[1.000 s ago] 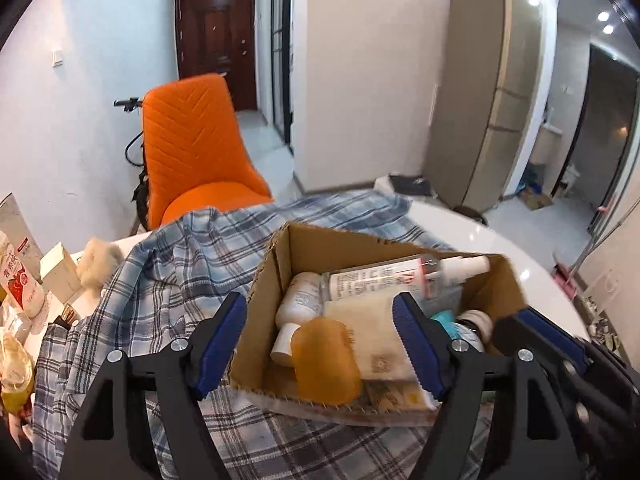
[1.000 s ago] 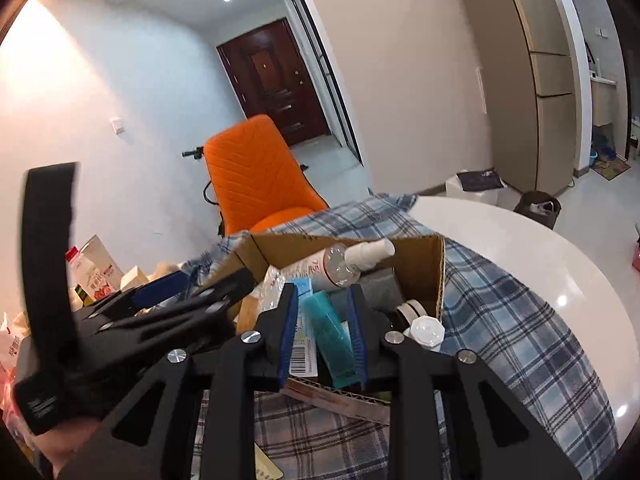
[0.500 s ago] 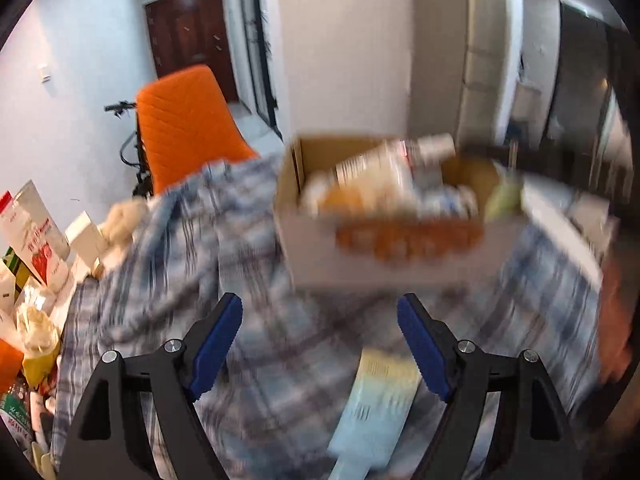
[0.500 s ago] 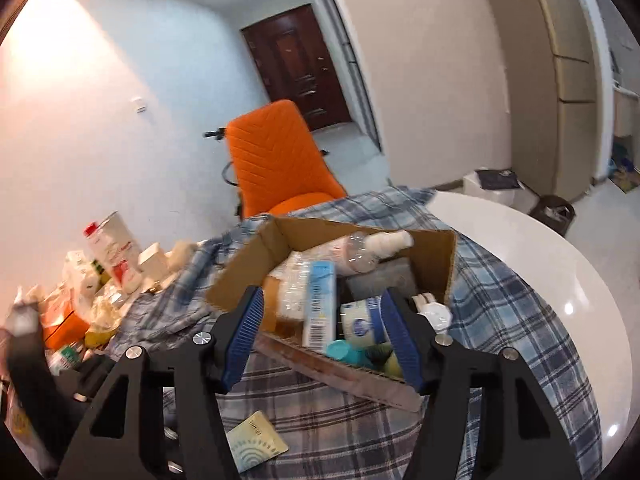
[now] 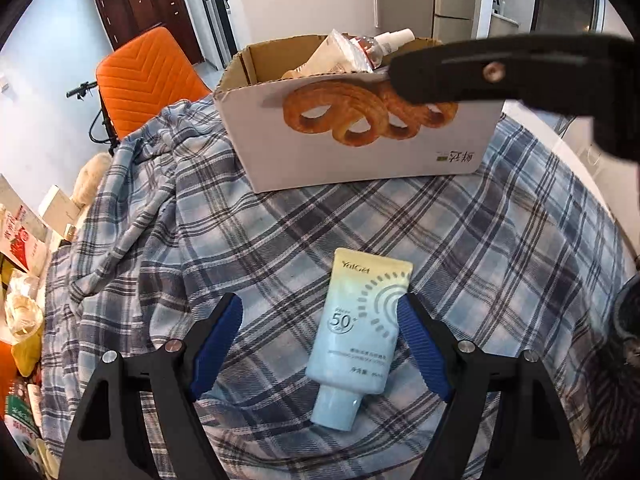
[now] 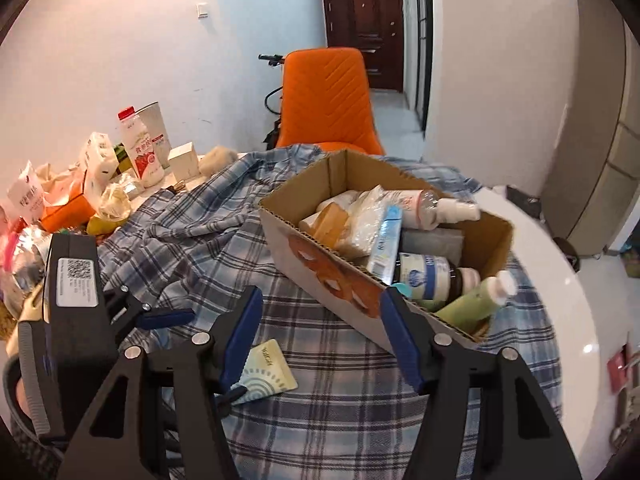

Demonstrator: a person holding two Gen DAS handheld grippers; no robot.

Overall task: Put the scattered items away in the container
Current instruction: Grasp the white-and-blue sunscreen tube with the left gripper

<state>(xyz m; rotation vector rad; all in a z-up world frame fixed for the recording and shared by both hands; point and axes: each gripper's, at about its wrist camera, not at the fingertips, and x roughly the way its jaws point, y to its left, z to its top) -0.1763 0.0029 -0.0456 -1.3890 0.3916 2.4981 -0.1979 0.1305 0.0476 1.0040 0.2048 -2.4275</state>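
Left gripper (image 5: 320,344): released, jaws spread wide, nothing held. It fills the bottom of the left wrist view, low over the cloth.
Tube (image 5: 358,336): lies flat on the plaid cloth (image 5: 480,248), lower centre of the left wrist view. It sits between your left fingers, off-centre, with its edge close against the right-hand pad (image 5: 420,344); contact cannot be confirmed.
Tube axis: runs near to far, slightly tilted; cap end toward you at the bottom of the frame, flat crimped end pointing up-frame toward the box. The axis runs along the fingers, so the jaws span its width.
Nearer arm: left. Judged from both views, use it for the pick; shift slightly right in the frame to centre the tube before you close.
Right gripper (image 6: 320,336): released, jaws apart, empty. In the right wrist view the tube (image 6: 266,372) shows lower left of centre, partly behind the left-hand finger.
Box (image 5: 360,160): upper centre of the left wrist view, beyond the tube, standing on the cloth and already holding bottles and packets.
Remaining work: the tube appears to be the last loose item on the cloth.
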